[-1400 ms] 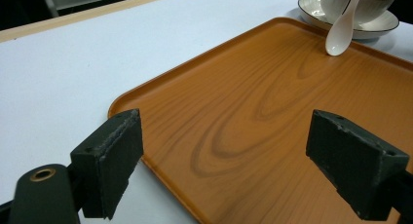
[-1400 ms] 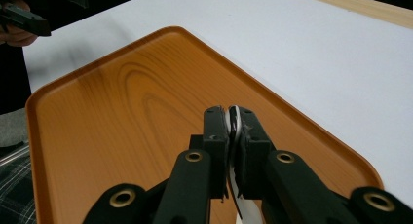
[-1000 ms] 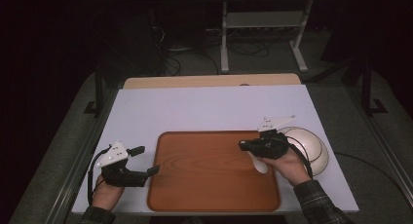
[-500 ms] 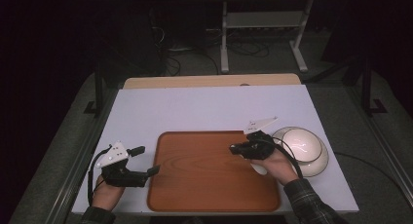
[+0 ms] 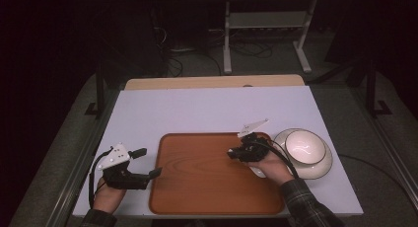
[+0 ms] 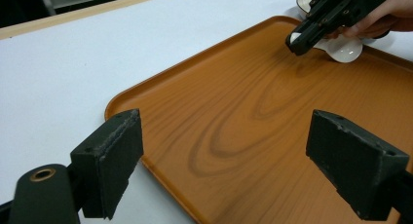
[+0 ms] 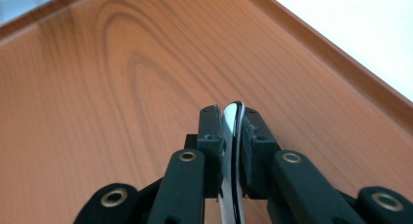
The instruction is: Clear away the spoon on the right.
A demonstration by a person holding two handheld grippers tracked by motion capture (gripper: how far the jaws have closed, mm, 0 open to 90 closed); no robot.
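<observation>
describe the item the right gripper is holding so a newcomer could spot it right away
Start at the rectangular wood-grain brown tray in the middle of the white table. Over its right part, the right gripper pinches a thin white glossy piece, apparently a ceramic spoon. Unlike the round white bowl on its saucer nearby, it is slim and held.

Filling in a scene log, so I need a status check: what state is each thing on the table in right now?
Left hand-held gripper: open, holding nothing, at the tray's left edge.
Right hand-held gripper: shut on white spoon, over the tray.
Wooden tray: flat on the table, nothing resting on it.
White bowl: upright on its saucer, right of the tray.
</observation>
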